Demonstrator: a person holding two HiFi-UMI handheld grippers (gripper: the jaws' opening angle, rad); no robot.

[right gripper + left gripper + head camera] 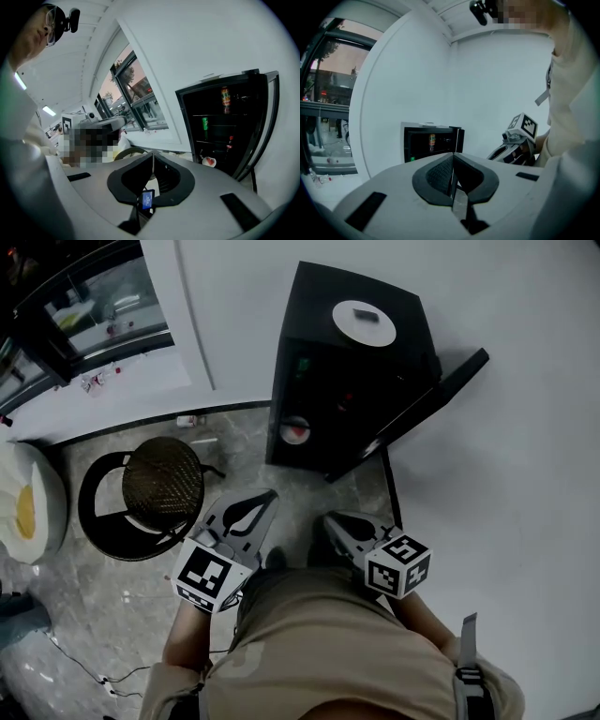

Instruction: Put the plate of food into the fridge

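Bare white room — mini fridge point(311, 329), stool point(161, 482)

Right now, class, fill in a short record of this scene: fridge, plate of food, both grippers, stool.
Fridge: black, door open
Plate of food: inside the fridge, on a low shelf
Other contents: bottle on an upper shelf, green can below it
Left gripper: shut, empty
Right gripper: shut, empty
Stool: round, left of the fridge in the head view

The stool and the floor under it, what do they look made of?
Stool: seat looks woven, perhaps cane or rattan, from its fine mesh texture; frame a dark bent tube, probably metal. Floor: polished grey stone or marble-look tile, veined and faintly glossy.
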